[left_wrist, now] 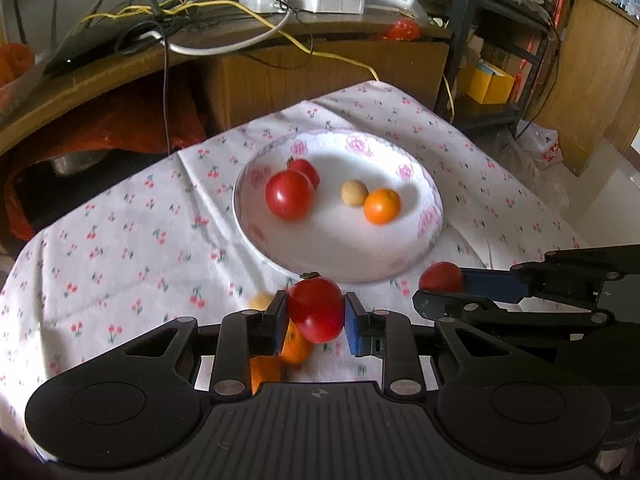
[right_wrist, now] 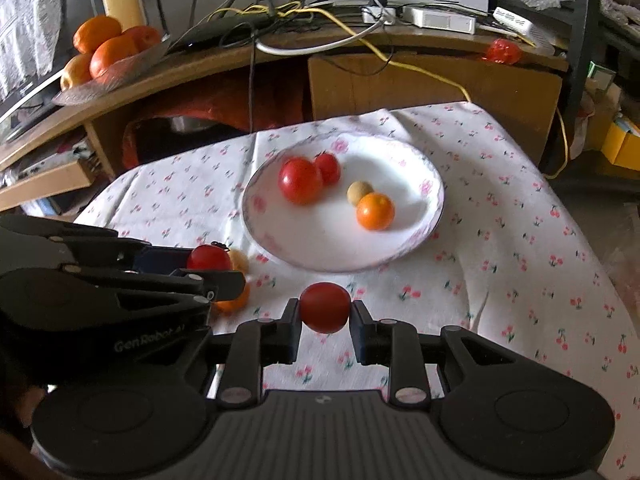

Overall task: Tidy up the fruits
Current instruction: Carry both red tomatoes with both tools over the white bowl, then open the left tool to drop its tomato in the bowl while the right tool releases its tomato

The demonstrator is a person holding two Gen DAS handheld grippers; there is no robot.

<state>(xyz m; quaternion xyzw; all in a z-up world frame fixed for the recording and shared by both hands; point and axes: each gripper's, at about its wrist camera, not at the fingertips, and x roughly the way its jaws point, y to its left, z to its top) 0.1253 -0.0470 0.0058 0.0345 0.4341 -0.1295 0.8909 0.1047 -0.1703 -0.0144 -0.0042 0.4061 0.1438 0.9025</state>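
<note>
- Left gripper [left_wrist: 316, 314] was clamped on a red tomato [left_wrist: 317, 314], held just above the cloth-covered counter [left_wrist: 120, 248]
- Right gripper [right_wrist: 325, 314] was likewise closed on a second, smaller tomato [right_wrist: 325, 307], beside the left one and near the plate's front rim
- Under the left gripper, orange fruits [left_wrist: 296, 346] lay on the cloth, partly hidden by the fingers
- Just beyond both grippers sat a white plate [left_wrist: 340, 256] with a pink flower border
- On its left half, a big tomato [left_wrist: 289, 195] touched a lesser one [left_wrist: 306, 170] behind it
- On its right half, a small orange [left_wrist: 382, 207] touched a pale tan round fruit [left_wrist: 354, 193]
- Farther back stood a wooden desk [right_wrist: 400, 76] strewn with cables, and at its left end a glass dish of oranges [right_wrist: 106, 50]
</note>
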